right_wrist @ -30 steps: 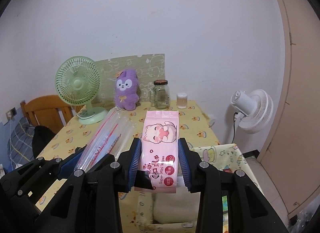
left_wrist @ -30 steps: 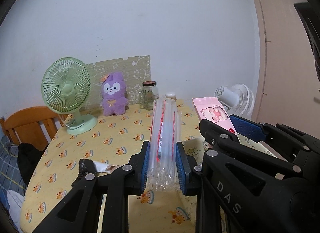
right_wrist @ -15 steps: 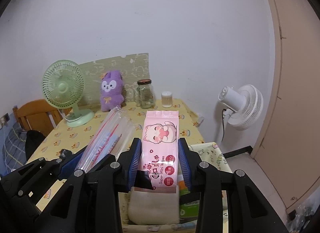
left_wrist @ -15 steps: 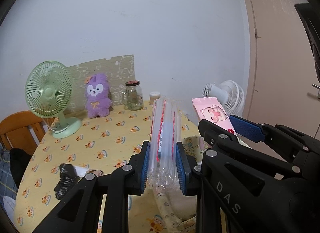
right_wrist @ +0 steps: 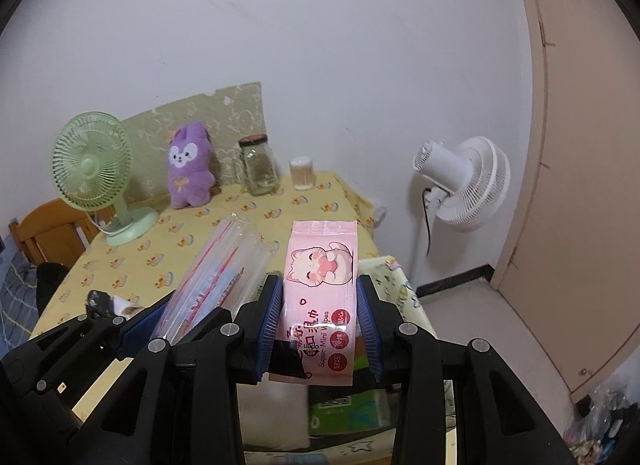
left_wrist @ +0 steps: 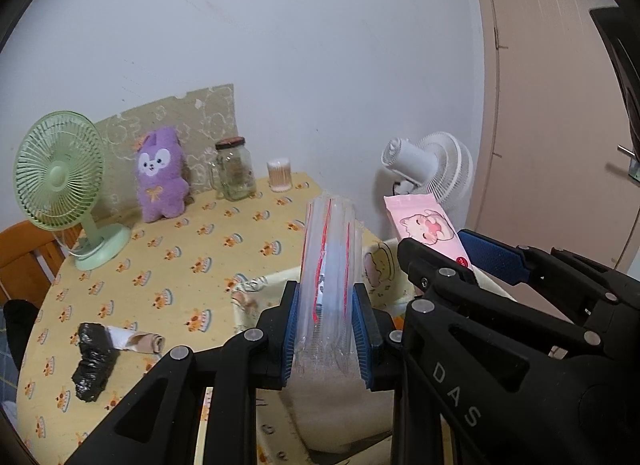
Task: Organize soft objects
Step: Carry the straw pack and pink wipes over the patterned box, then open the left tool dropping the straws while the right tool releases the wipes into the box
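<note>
Right now the left gripper [left_wrist: 326, 329] squeezes the clear bag [left_wrist: 329, 265] and the right gripper [right_wrist: 319, 321] squeezes the pink wipes pack [right_wrist: 322, 297], both just above the yellow basket [left_wrist: 256, 293], so letting go too early could drop them outside.

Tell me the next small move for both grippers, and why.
Probably lower both toward the fabric bin beneath. The left gripper is shut on the clear bag pack, the right gripper on the pink wipes pack, both held above its opening.
</note>
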The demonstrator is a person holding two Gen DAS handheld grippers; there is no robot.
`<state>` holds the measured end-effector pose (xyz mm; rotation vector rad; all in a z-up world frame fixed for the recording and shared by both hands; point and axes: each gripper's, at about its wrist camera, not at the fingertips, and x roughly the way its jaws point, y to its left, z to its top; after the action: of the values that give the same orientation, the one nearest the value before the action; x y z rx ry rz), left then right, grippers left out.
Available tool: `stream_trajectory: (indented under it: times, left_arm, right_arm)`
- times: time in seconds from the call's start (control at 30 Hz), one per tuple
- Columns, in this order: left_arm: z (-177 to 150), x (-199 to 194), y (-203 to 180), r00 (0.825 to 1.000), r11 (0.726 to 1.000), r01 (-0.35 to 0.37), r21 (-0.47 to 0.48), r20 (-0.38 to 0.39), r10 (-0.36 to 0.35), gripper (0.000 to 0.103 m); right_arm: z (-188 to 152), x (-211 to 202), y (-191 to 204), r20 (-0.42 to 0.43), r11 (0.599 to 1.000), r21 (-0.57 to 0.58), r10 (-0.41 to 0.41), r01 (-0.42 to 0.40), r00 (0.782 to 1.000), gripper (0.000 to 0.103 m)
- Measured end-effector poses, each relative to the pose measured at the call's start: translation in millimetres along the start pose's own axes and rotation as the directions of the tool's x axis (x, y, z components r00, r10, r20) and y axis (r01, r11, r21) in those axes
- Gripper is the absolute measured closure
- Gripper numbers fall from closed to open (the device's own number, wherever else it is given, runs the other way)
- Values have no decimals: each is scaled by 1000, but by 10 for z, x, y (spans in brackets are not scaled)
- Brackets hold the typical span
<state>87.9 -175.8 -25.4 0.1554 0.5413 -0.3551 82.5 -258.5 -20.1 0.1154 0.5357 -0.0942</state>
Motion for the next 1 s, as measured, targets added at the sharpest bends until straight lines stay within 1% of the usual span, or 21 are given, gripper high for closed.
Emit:
stream_trajectory:
  times: [0.2,0.3,0.37,0.4,0.43,0.53,0.6,0.77,0.8,0.83,0.9,0.97,1.0]
  left_arm:
    - [-35,171,-122,998,999,25,24,-57,-23,75]
    - [-67,232,-170,996,998,39,47,-84,-35,63]
    - [-83,258,-181,995,998,38,54,-96,-33,59]
    - [-91,271,-186,994,998,39,56,-104,-33,52]
    - [-99,281,-192,993,997,39,59,-114,-32,42]
    - [-107,282,-203,993,997,25,68,-120,-17,29]
    - [-111,295,-195,992,997,15,72,-128,-6,25]
    - [-130,314,-145,988,998,14,66,-154,-4,21]
    - [-134,307,-140,988,998,11,65,-156,-1,19]
    - [-135,289,-135,988,998,8,65,-151,2,19]
    - [-139,253,-128,990,998,10,65,-142,-1,18]
    - [-137,234,-120,990,998,12,65,-138,-2,17]
    - [-138,222,-118,991,998,10,66,-136,-1,16]
  right_arm:
    - [-65,123,-143,-44,999,26,-19,20,999,62]
    - [-103,189,-195,-64,999,30,-28,30,998,62]
    - [-130,223,-218,-79,999,37,-28,31,996,62]
    - [-141,242,-229,-87,999,39,-26,29,996,62]
    - [-149,256,-237,-92,999,41,-24,28,995,62]
    - [-164,273,-246,-100,999,43,-12,17,995,62]
    - [-164,285,-239,-103,999,44,-4,9,995,62]
    - [-186,315,-197,-101,999,47,28,-23,994,58]
    - [-189,311,-191,-99,999,45,32,-28,995,50]
    - [-194,297,-181,-91,998,47,40,-36,995,37]
    - [-196,246,-172,-69,998,48,36,-33,997,27]
    - [-189,197,-155,-48,999,40,23,-21,999,21]
    - [-185,183,-146,-45,999,34,19,-17,999,16]
